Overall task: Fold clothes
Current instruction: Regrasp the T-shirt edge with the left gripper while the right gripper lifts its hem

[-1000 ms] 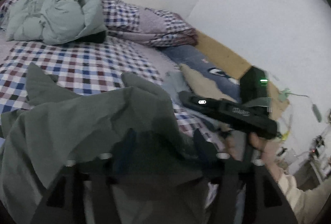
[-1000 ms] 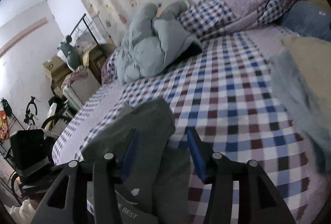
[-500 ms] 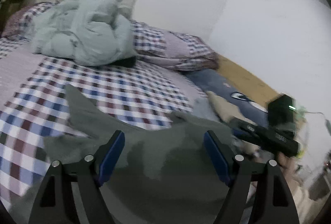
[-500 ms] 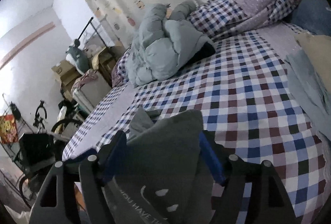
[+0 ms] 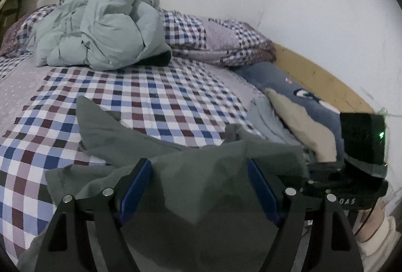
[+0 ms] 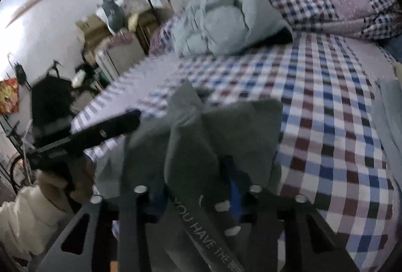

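A grey-green garment (image 5: 113, 131) lies crumpled on the checked bed sheet (image 5: 150, 96). My left gripper (image 5: 198, 184) hangs just above it, open wide, with the cloth spread under and between its blue pads (image 5: 135, 184) and not pinched. In the right wrist view the same garment (image 6: 238, 126), with white lettering, bunches up between the fingers of my right gripper (image 6: 196, 190). Its jaws are closing, and they stand narrow against a fold of the cloth. One blue pad (image 6: 233, 186) shows; the other is hidden by cloth.
A pale green duvet (image 5: 100, 28) and a checked quilt (image 5: 213, 38) lie at the far side of the bed. A blue pillow (image 5: 289, 86), a beige cloth (image 5: 301, 121) and a wooden bed board (image 5: 321, 81) are at the right. Boxes and a rack (image 6: 105, 28) stand beside the bed.
The left jaws have widened, and the garment that draped over them now lies lower on the sheet. The right jaws opened wide, then narrowed onto a fold. Both grippers moved over the bed.
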Demonstrator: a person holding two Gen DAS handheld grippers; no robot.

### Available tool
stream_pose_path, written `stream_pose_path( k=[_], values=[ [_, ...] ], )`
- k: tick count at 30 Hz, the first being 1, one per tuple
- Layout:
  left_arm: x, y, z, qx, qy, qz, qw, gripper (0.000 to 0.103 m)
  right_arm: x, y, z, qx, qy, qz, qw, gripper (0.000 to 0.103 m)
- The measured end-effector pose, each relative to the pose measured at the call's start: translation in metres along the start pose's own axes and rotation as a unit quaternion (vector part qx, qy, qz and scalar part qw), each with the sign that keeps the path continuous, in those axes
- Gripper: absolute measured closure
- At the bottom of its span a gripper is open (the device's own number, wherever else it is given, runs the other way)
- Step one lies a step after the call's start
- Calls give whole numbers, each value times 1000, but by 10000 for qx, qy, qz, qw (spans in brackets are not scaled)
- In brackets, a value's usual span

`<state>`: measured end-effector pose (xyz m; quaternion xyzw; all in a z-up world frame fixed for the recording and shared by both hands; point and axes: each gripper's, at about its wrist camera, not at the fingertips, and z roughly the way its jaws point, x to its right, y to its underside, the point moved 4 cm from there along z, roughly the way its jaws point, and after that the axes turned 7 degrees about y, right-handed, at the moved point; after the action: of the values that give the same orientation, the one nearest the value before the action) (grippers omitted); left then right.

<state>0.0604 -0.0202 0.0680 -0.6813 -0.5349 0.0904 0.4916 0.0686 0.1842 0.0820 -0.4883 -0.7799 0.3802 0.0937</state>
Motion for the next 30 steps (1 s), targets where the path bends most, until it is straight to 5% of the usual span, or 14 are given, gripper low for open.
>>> stream_pose_path(
  k=[5, 11, 19, 22, 23, 25, 27, 29, 30],
  values=[
    [12, 1, 3, -38, 22, 299, 9995, 21, 2, 6, -9, 10, -142, -190, 9997, 95],
    [27, 2, -2, -23, 236, 571, 9981, 21, -21, 17, -41, 294, -860, -875, 9920, 97],
    [33, 4, -18, 81, 983, 39, 9951, 21, -51, 45, -43, -162, -1430, -1755, 9739, 97],
    [36, 6, -19, 11, 984, 3, 9952, 22, -60, 56, -40, -360, -1583, -1992, 9664, 95],
    [37, 8, -16, -93, 884, 64, 9960, 24, -64, 59, -39, -416, -1612, -2074, 9640, 94],
    [40, 12, -9, -300, 683, 187, 9970, 56, -69, 66, -36, -515, -1620, -2209, 9604, 90],
    [42, 17, -2, -506, 484, 311, 9971, 73, -71, 68, -34, -584, -1689, -2229, 9583, 81],
    [43, 24, 1, -626, 385, 391, 9965, 77, -69, 67, -34, -615, -1858, -2159, 9566, 57],
    [44, 26, 2, -661, 363, 415, 9963, 79, -67, 67, -37, -611, -1933, -2125, 9559, 53]
  ],
)
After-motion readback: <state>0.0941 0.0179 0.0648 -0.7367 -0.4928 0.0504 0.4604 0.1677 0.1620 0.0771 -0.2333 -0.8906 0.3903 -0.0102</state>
